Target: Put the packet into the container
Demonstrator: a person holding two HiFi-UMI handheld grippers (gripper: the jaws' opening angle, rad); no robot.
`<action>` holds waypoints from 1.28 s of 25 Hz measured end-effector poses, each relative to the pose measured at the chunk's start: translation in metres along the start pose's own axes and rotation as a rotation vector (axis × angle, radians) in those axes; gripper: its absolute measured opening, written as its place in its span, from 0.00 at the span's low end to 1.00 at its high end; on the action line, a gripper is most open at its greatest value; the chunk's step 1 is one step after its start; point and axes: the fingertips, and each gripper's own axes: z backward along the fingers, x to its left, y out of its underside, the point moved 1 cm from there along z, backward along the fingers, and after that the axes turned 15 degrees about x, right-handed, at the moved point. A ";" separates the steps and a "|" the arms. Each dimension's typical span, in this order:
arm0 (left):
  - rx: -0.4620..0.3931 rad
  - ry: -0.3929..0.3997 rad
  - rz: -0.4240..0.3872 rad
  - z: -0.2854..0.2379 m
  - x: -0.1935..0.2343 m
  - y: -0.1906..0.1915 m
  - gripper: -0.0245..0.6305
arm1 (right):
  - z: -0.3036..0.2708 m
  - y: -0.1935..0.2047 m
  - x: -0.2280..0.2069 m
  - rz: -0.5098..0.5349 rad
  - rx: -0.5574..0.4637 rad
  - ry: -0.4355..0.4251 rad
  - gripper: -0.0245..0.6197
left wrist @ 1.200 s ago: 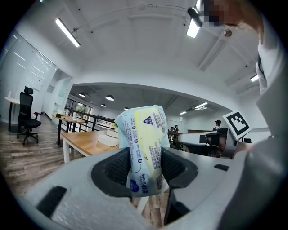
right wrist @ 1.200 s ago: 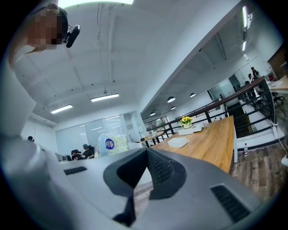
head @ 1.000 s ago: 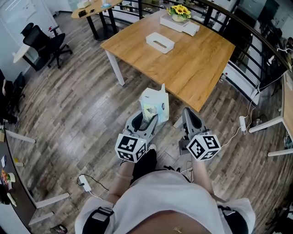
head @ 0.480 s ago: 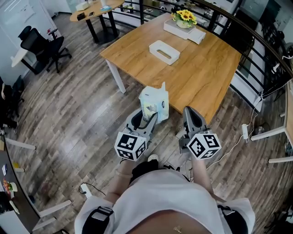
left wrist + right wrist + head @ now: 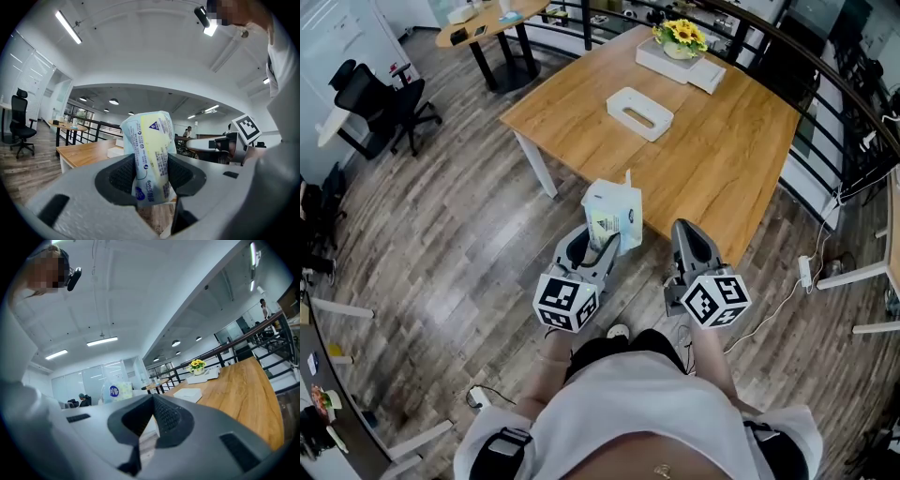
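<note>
Half apart on the left gripper point(image 5: 151, 168), with both ribbed pads point(image 5: 123, 174) pressed against the lower part of the packet point(image 5: 149, 140) from either side. Held upright, pale blue and yellow top standing clear above the pads, printed face turned toward the camera. Closed tip to tip on the right gripper point(image 5: 152, 401), with nothing between and only a thin wedge of gap lower down. Carried side by side in the air, close together but not touching, marker cubes nearest the body. Below them, grey-brown wooden floor point(image 5: 459, 234). Just ahead, the near edge of a large wooden table point(image 5: 722, 169) on white legs, with the packet raised close to that edge. Farther out on the tabletop, well apart from the packet, a white container point(image 5: 639, 112) with an oblong opening in its top, touched by neither gripper. Beyond that, at the far side of the same table, yellow flowers point(image 5: 680, 36) set on something flat and white. Off to the left, a black office chair point(image 5: 380, 98) on castors. At the far end of the room, a smaller table point(image 5: 487, 14) on black legs with a few small items, too small to tell. At the bottom of the head view, a white shirt point(image 5: 647, 403) and two bare forearms leading up to the grippers.
</note>
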 end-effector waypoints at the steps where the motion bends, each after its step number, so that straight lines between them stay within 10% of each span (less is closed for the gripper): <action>1: 0.000 0.000 0.000 0.000 0.000 0.001 0.33 | 0.000 0.002 -0.001 -0.004 0.005 0.002 0.05; 32: 0.025 0.001 -0.007 -0.110 0.112 -0.053 0.33 | -0.160 -0.054 -0.048 0.007 0.070 -0.029 0.05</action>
